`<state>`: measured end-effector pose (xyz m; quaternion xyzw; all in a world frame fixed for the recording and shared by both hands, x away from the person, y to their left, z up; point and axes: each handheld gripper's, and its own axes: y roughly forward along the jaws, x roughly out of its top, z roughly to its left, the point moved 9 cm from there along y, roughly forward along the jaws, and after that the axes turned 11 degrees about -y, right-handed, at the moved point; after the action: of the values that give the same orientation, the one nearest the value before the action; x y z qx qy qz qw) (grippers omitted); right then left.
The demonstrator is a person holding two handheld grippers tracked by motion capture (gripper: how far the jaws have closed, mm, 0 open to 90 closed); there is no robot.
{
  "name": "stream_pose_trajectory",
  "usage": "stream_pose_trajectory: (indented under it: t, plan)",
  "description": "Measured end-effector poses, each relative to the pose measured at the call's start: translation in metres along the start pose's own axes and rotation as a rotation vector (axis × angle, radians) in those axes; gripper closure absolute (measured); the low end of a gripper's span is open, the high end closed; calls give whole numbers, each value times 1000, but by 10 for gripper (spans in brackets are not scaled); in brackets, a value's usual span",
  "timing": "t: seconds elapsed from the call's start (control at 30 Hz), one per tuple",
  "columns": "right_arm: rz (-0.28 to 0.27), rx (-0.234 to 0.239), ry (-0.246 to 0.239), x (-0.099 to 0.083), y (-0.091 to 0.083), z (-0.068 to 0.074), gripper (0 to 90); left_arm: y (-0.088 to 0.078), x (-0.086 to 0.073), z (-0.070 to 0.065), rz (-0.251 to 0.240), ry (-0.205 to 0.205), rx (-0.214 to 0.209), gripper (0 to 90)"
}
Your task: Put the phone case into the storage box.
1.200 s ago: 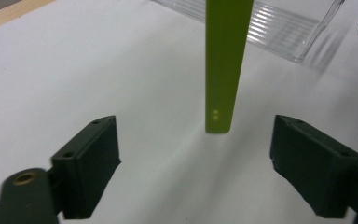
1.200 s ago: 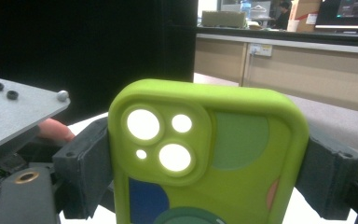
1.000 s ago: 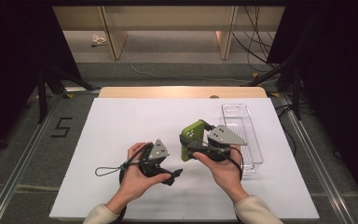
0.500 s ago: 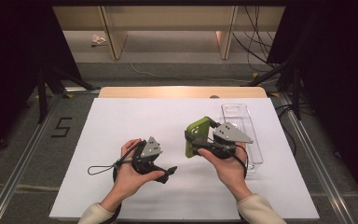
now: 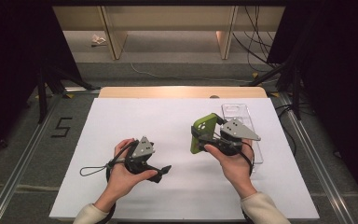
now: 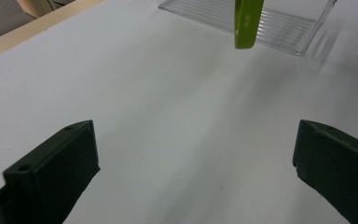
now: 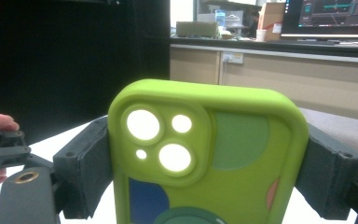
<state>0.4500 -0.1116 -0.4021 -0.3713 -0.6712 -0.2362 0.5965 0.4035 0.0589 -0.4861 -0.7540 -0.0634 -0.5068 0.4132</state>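
The right gripper (image 5: 204,136) squeezes a green phone case (image 5: 202,132), held up on end near the table's right edge. The clear tray (image 5: 256,151) lies just beside it. The left gripper (image 5: 164,171) is open, holding nothing.

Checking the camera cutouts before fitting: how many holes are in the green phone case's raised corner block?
4: on the lime-green silicone phone case, two large holes sit upper left and lower right, with two smaller ones at upper right and lower left.

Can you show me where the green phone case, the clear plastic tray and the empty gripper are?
green phone case (image 7: 242,154): right gripper view, its back.
clear plastic tray (image 5: 237,112): high view, far end.
left gripper (image 6: 196,172): left gripper view, gap between its open jaws.
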Motion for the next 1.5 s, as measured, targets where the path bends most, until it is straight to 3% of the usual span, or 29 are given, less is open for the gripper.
stream_pose_trajectory:
  t: [0.73,1.5]
  plan:
    - [-9,-76,20,4,-12,-32,165,-26,-6,24,-46,-5,29,0]
    - [-25,-170,39,9,-28,-67,165,-46,-10,50,-88,-43,81,6]
